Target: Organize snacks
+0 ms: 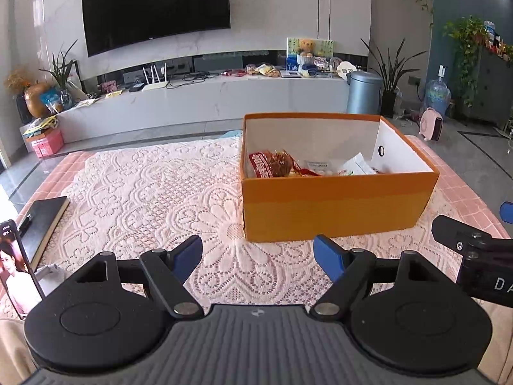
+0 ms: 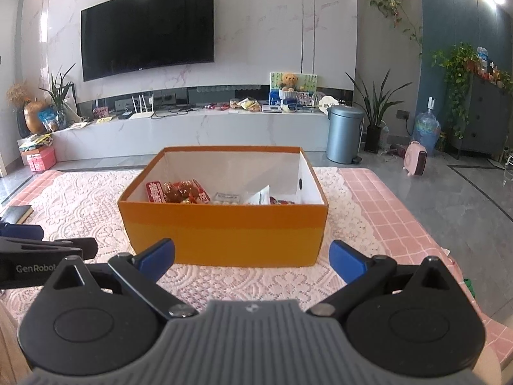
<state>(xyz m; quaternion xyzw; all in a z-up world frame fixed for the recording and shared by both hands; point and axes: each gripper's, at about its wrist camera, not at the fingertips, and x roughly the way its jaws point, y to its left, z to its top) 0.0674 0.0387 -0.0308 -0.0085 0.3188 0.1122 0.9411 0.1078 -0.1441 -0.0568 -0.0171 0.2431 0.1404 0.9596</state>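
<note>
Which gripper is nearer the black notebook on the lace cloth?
Left. The left gripper hovers open with the black notebook just off its left side. The right gripper sits open before the orange box, the notebook far to its left.

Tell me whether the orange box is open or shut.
Open. The orange box has no lid on it, so its white inner walls and the snack packets on its floor show from above in both wrist views.

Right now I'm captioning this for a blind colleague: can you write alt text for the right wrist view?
An open orange cardboard box holding snack packets sits on a lace-covered pink table, straight ahead of the empty right gripper, jaws spread wide. Beyond are a wall-mounted TV and a white media console.
</note>
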